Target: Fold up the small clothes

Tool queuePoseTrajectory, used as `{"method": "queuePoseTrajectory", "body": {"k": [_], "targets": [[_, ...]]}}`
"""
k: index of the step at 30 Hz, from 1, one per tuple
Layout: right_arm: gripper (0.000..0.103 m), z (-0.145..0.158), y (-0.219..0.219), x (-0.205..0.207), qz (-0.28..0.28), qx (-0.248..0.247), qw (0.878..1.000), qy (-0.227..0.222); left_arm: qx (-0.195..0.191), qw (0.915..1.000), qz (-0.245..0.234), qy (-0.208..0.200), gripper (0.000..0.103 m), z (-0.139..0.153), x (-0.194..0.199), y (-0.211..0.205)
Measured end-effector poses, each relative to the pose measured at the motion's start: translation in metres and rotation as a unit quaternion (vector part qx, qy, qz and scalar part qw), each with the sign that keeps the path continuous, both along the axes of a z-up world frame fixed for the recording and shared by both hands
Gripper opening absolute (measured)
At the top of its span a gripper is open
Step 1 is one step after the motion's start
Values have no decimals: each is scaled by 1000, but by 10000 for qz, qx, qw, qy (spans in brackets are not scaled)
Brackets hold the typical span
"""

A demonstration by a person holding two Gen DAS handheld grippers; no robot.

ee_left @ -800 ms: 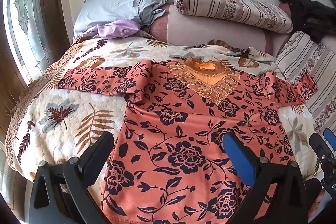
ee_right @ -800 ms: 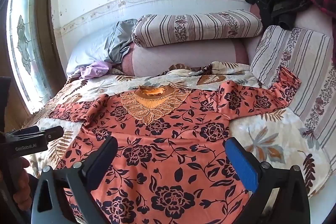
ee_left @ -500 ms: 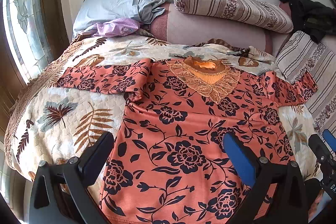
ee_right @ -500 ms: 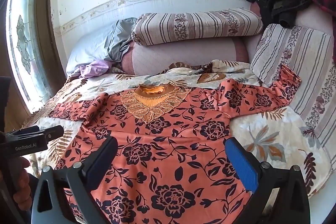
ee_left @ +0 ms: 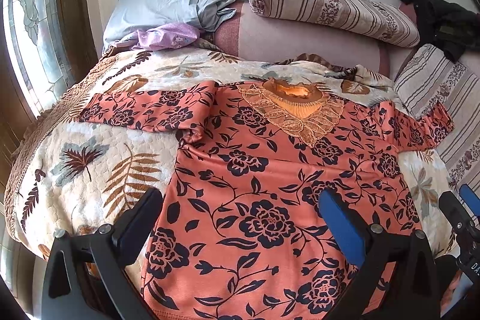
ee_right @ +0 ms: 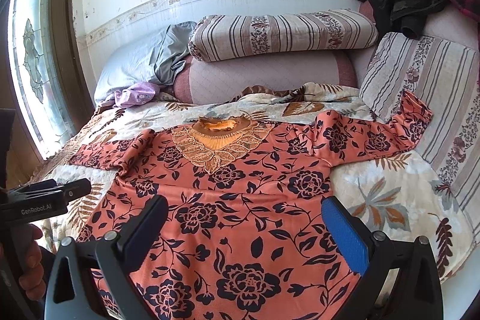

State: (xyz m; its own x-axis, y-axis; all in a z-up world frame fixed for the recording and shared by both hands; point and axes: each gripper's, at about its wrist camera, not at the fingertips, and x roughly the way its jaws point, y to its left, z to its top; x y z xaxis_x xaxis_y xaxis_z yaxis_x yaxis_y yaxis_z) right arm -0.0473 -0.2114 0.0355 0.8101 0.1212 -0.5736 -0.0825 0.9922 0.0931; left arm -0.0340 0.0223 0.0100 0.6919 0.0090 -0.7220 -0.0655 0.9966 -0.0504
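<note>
An orange long-sleeved top with dark flowers (ee_left: 270,185) lies spread flat, front up, on the bed, with its lace collar (ee_left: 294,107) at the far end. It also shows in the right wrist view (ee_right: 240,200). Its left sleeve (ee_left: 144,110) lies flat on the quilt; its right sleeve (ee_right: 375,137) runs up onto a striped cushion. My left gripper (ee_left: 240,209) is open and empty above the hem's left part. My right gripper (ee_right: 243,215) is open and empty above the hem's right part.
A leaf-patterned quilt (ee_left: 90,164) covers the bed. A grey pillow (ee_left: 168,2), a lilac cloth (ee_left: 168,35) and a striped bolster (ee_left: 330,8) lie at the head. A striped cushion (ee_right: 435,98) and dark clothes (ee_right: 402,2) are on the right. A window (ee_right: 33,65) is at the left.
Both grippers have drifted slightly; the top lies as before and both grippers stay open.
</note>
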Motion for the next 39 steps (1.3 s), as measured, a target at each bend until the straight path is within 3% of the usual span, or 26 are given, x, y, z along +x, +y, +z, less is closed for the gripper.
{"method": "queuePoseTrajectory", "body": {"k": [7,18,27,33,37,39], "targets": [[103,-2,0,1,2,-89,9998,160,9,10000,-32,46,103,-4,4,-4],[103,-9,0,11,27,-48,10000,-63,27,9999,-53,115,103,-10,14,-6],[103,-19,-12,29,93,62,9999,90,-2,9996,-176,241,103,-24,30,-6],[103,-27,-75,66,-234,415,9976,494,-142,9990,71,421,103,-46,64,34],[102,-40,-161,110,-958,1160,9842,931,-218,9972,449,554,103,-62,93,75],[101,-44,-208,138,-1440,1259,9769,953,-250,9964,581,567,103,-69,104,93]]}}
